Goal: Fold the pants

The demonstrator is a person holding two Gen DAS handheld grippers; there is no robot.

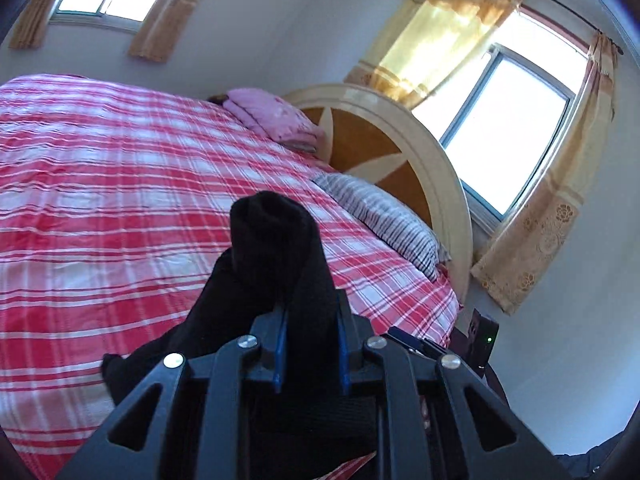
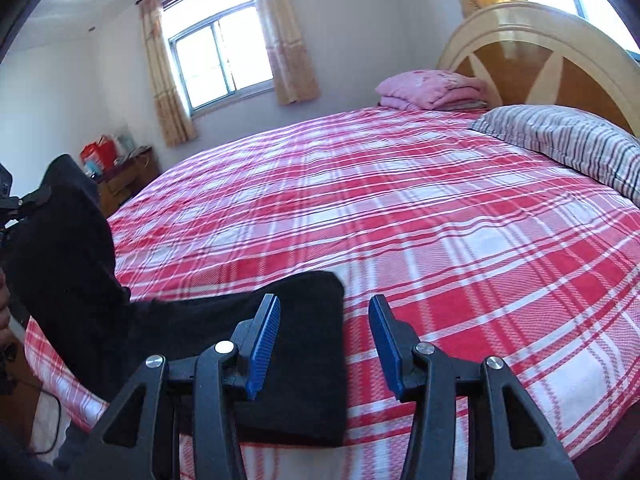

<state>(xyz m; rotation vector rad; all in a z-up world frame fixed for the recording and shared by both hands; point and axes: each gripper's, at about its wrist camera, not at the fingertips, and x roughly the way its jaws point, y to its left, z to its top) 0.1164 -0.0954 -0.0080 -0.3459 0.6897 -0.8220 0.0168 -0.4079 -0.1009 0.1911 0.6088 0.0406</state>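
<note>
The black pants (image 2: 304, 344) lie partly flat on the red plaid bed (image 2: 400, 208) near its front edge. My left gripper (image 1: 312, 320) is shut on a bunched end of the pants (image 1: 276, 248) and holds it lifted above the bed; that raised part shows at the left of the right wrist view (image 2: 60, 240). My right gripper (image 2: 324, 320) is open and empty, hovering just above the flat part of the pants, with its left finger over the cloth and its right finger over the bedsheet.
A striped pillow (image 2: 568, 140) and a folded pink blanket (image 2: 428, 88) lie by the round headboard (image 2: 536, 40). A wooden nightstand (image 2: 124, 176) with red items stands left of the bed. Windows with curtains (image 2: 216, 52) are behind.
</note>
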